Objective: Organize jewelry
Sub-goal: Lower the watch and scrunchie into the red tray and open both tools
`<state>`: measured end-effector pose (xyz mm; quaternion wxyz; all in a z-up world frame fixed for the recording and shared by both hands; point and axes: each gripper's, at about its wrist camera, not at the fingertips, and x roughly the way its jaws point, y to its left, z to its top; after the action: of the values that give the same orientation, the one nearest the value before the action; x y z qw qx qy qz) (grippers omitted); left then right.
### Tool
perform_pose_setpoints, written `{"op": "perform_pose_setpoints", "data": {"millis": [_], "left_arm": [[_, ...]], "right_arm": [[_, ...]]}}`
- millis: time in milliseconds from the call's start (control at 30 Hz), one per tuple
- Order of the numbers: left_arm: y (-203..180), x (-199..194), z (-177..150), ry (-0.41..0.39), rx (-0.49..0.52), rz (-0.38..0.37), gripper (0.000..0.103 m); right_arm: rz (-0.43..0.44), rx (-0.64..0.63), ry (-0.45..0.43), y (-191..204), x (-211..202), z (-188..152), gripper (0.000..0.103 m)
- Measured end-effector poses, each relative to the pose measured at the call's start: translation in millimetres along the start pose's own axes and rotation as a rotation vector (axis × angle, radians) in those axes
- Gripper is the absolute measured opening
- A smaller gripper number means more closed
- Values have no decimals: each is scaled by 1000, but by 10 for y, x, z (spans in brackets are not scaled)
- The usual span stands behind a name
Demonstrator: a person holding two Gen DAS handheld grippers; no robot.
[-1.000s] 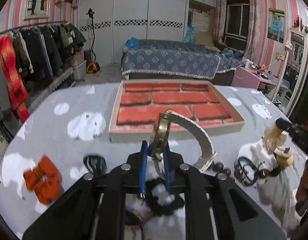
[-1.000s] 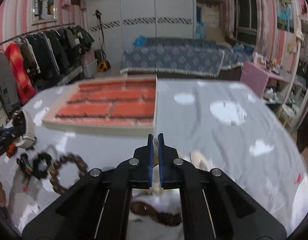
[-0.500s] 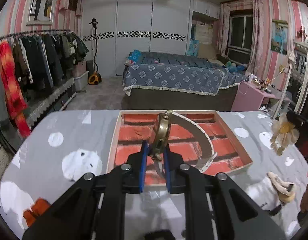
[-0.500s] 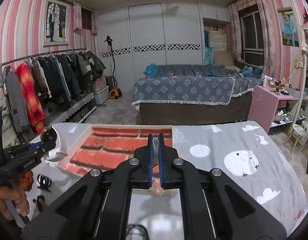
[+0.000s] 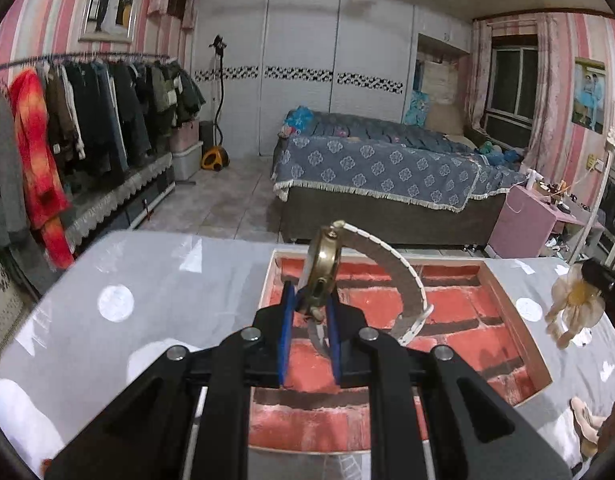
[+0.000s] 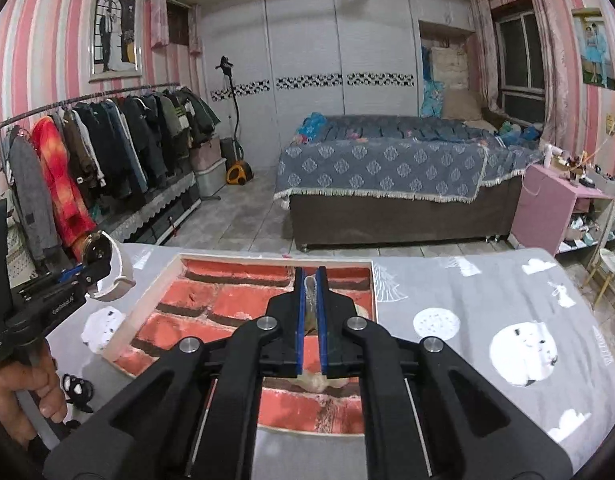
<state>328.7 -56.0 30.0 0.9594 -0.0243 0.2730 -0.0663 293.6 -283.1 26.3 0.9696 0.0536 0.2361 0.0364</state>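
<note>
The left gripper (image 5: 309, 312) clamps a watch (image 5: 327, 264) and the right gripper (image 6: 310, 300) a pale flower clip (image 5: 573, 306), both above the still-bare tray (image 5: 519, 320), so nothing is stowed yet.

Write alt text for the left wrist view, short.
The left gripper holds a gold-cased watch with a pale band, lifted above a shallow tray lined with a red brick pattern. The tray sits on a table with a grey patterned cloth; a cream flower hair clip hangs from the other gripper at the right edge. A bedroom lies behind.
</note>
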Motion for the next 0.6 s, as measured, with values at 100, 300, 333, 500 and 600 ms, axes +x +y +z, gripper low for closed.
{"op": "perform_pose_setpoints", "data": {"millis": [100,300,333,500,600], "left_arm": [[-47,173,-165,50,21,-22,16],[-47,320,-451,120,49,-33,16],[-29,318,-455,120,44,-33,16],[8,321,-456,104,32,-30,16],[7,361,-470,115,30,-38,16]], "right_arm": [[-3,6,44,-18,203,-125,6],[-19,-2,122,-100,458,-367,6],[-20,-3,124,-81,480,-392,6],[-20,-21,138,-26,530,-477,6],[-26,-36,153,12,601,-526,6]]}}
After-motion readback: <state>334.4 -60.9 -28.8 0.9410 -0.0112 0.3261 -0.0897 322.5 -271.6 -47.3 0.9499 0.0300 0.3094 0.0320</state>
